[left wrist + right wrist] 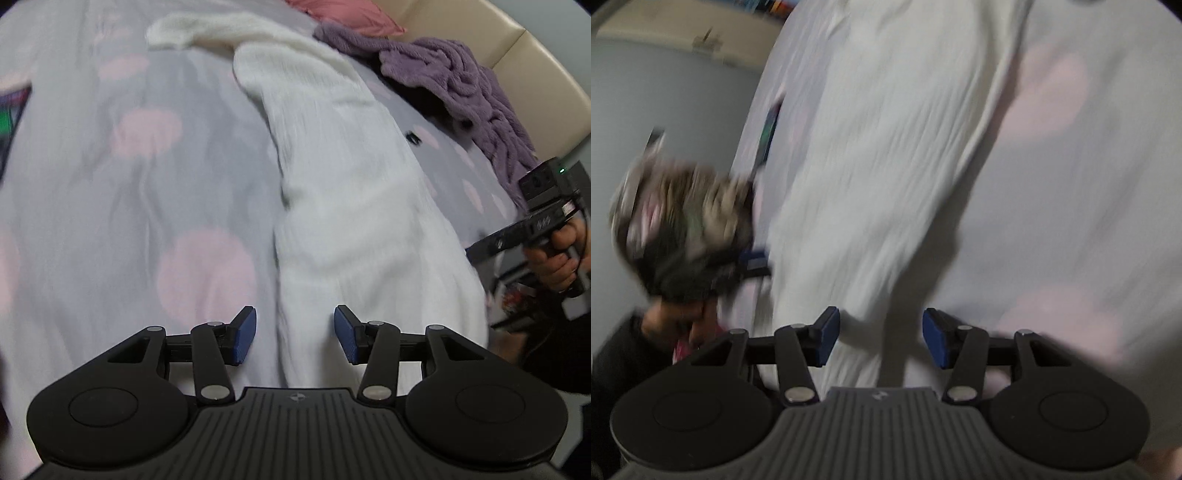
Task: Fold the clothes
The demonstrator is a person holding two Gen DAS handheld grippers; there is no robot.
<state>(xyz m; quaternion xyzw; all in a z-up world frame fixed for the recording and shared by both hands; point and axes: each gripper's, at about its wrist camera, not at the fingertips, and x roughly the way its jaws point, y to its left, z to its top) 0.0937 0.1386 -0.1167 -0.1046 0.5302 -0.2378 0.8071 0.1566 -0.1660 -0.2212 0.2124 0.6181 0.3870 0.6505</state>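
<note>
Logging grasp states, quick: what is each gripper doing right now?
Left gripper: open, holding nothing, over the white garment.
Right gripper: open, holding nothing, over the same garment.

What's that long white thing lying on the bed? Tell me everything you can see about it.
The long white fuzzy garment looks soft and faintly ribbed, like fleece or knit. It lies stretched lengthwise, flat and slightly rumpled, on the grey bedspread with pink dots. Its far end bends sideways into a narrower part. A crumpled purple fluffy garment lies beside it. Both open grippers hover near its close end, the left gripper and right gripper, neither gripping it. Motion blur hides finer detail.
</note>
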